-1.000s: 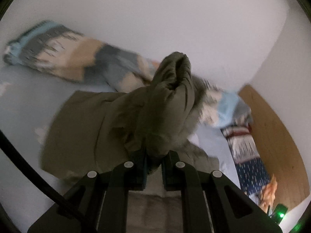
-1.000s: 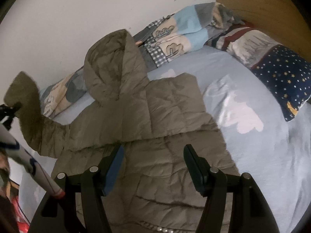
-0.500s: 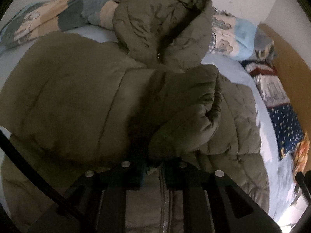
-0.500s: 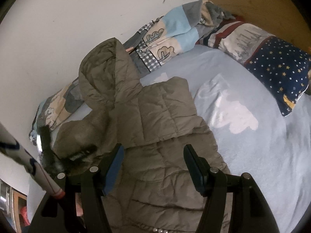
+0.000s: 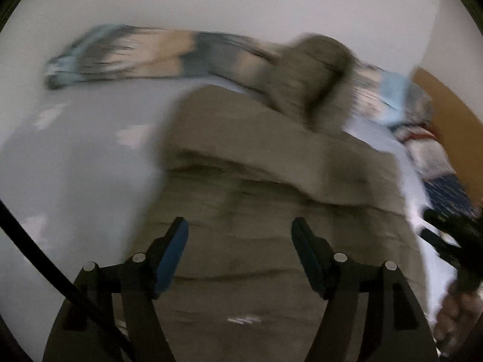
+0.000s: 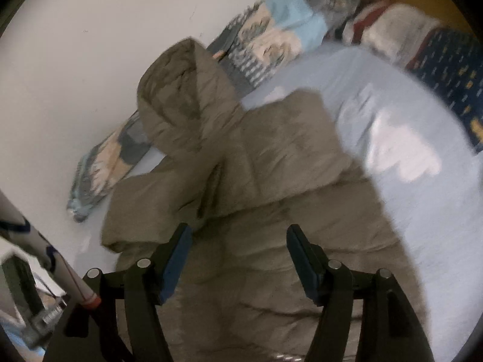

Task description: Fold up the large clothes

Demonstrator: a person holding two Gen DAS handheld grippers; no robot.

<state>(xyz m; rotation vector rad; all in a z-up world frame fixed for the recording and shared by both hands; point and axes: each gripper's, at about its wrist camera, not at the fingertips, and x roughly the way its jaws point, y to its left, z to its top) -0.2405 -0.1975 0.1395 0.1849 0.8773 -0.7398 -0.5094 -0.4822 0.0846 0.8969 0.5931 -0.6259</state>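
Olive puffer jacket [image 6: 271,163] lies below both down-tilted grippers, left [image 5: 240,241] jaws opening, right [image 6: 238,250] jaws opening, empty.

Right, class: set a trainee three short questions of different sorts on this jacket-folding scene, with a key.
1. True or false: the left gripper is clamping the jacket.
2. Which lies nearest the wall? A. the hood B. the starry pillow C. the hem
3. Fill in: the jacket lies on a light ____ sheet.

Key: 1 false, its jaws are opening with nothing pinched between them. 2 A. 3 blue.
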